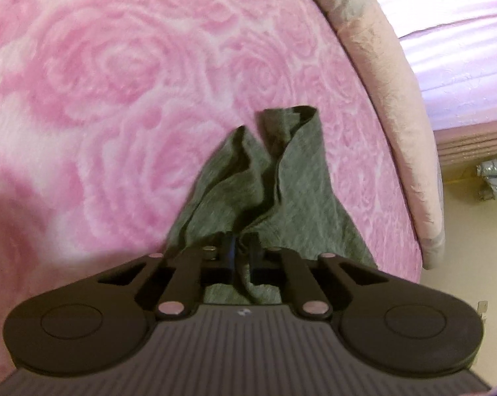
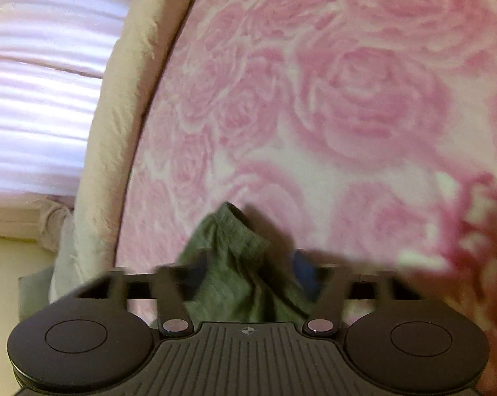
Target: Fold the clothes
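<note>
A grey-green garment [image 1: 294,181] lies crumpled on a pink rose-patterned blanket [image 1: 116,66], near the blanket's right edge. My left gripper [image 1: 242,246] is shut on a bunched fold of it, and the cloth runs forward from the fingertips in two ridges. In the right wrist view the same garment [image 2: 235,241] rises in a peak between the fingers of my right gripper [image 2: 248,270]. Those jaws stand apart, with the blue pad [image 2: 303,264] to the right of the cloth. Motion blur smears the fingers, and I see no pinch on the fabric.
A beige plush border [image 1: 380,82] [image 2: 123,115] rims the blanket [image 2: 364,115]. Beyond it hangs pleated lilac fabric [image 1: 463,33] [image 2: 34,82]. Pale floor [image 1: 473,247] lies below, with a silvery bundle [image 1: 494,178] on it.
</note>
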